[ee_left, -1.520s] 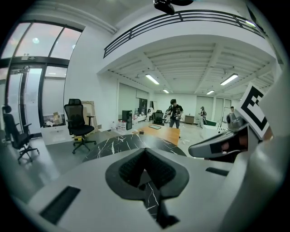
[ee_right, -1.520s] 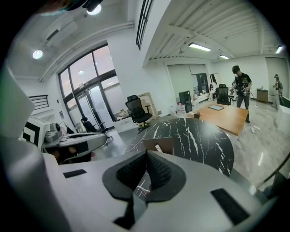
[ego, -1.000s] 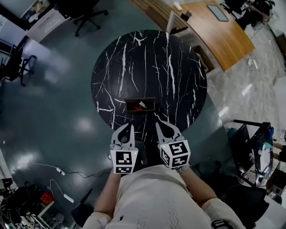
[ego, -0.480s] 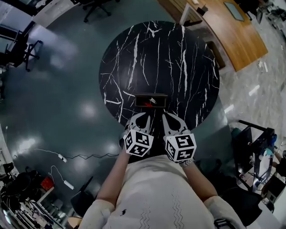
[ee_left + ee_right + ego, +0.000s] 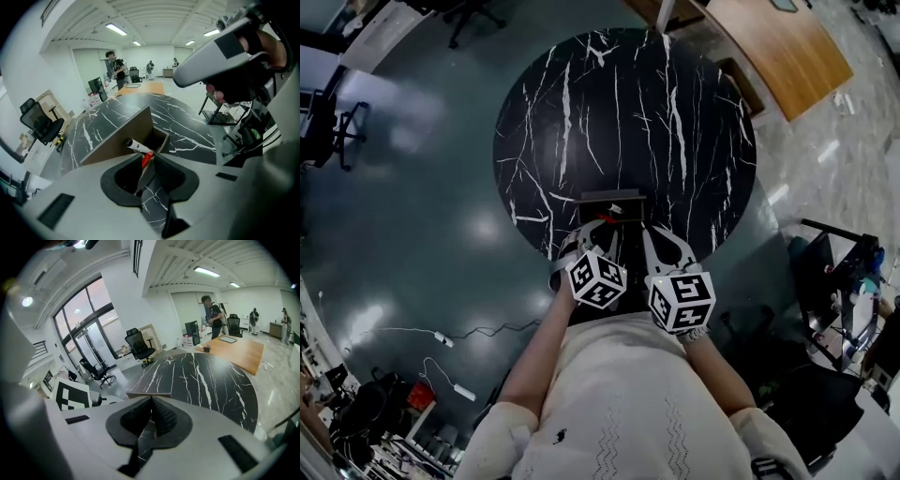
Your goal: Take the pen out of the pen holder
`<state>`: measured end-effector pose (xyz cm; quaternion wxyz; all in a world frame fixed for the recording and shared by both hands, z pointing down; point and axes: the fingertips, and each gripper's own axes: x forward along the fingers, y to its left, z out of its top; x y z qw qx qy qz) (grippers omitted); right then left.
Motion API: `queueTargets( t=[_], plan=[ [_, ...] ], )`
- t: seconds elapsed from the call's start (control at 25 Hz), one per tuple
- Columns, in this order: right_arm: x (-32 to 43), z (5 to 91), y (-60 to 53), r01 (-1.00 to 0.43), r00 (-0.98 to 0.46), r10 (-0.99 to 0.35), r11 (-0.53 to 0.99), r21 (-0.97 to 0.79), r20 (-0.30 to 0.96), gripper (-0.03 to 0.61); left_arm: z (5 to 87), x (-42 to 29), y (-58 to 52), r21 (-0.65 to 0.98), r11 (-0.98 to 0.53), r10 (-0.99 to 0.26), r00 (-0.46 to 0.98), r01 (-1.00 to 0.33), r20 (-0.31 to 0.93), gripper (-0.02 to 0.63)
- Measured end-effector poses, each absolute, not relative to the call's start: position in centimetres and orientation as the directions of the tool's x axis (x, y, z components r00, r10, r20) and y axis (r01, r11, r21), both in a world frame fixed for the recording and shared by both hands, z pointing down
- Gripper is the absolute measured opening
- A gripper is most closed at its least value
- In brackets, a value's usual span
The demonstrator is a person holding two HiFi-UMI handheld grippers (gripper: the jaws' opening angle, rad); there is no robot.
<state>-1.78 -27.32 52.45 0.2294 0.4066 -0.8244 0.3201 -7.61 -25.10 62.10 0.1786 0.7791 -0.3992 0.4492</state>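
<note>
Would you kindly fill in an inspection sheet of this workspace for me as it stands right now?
Surface: round black marble table, bare apart from the job's things.
Job's things: pen holder near the table's near edge; pen leaning inside it, not yet out.
Clutter: nothing seen on the table.
Grippers: left gripper at the holder, jaws narrowly apart with the pen's red part in the gap, grip unconfirmed; right gripper shut, empty.
Cables: white cable and power strip on the floor.
Surroundings: office chairs, wooden desk, people far off.

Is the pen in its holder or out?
In. The pen pokes from the open top of the pen holder, its lower part hidden inside.
</note>
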Motion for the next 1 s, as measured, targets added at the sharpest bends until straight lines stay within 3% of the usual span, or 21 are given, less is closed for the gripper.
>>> queueTargets(
  t=[0.6, 1.0],
  plan=[
    [-1.1, 53.7, -29.8, -0.87, -0.491, -0.558, 0.361, -0.337, 0.669, 0.017, 64.2, -7.3, -26.2, -0.091, -0.737, -0.4, 0.323, -0.67, 0.858, 0.078],
    [-1.5, 54.3, -29.0, -0.876, -0.48, -0.558, 0.344, -0.338, 0.677, 0.017, 64.0, -8.1, -27.3, -0.148, -0.72, -0.464, 0.311, -0.678, 0.829, 0.055]
  ],
)
